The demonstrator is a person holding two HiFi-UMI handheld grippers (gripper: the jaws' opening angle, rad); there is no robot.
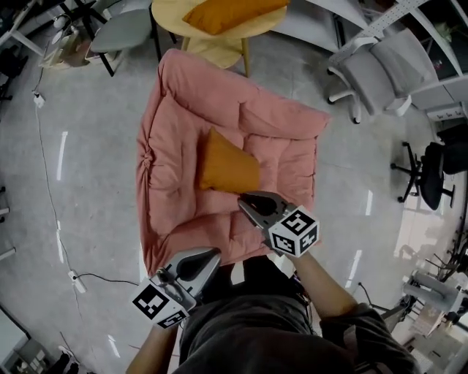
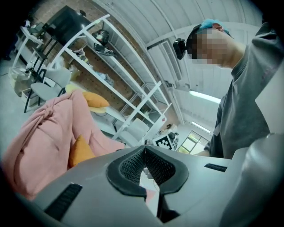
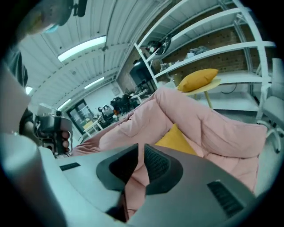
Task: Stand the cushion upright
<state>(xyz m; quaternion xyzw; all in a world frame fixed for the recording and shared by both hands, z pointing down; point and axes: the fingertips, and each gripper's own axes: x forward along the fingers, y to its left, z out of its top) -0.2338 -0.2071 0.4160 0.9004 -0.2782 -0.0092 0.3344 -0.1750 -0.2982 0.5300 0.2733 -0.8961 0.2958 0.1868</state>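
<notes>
Head view: we see orange cushion [image 1: 228,164] centre frame on pink lounger [image 1: 183,88]; left hand-held gripper [image 1: 214,255] closed, empty; right hand-held gripper [image 1: 243,200] slightly apart, empty.

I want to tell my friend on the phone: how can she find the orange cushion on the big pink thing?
Find the big pink quilted floor seat spread across the middle of the grey floor. In its hollow sits a small orange fabric cushion. The other orange cushion lies on the round yellow table behind, not on pink.
</notes>
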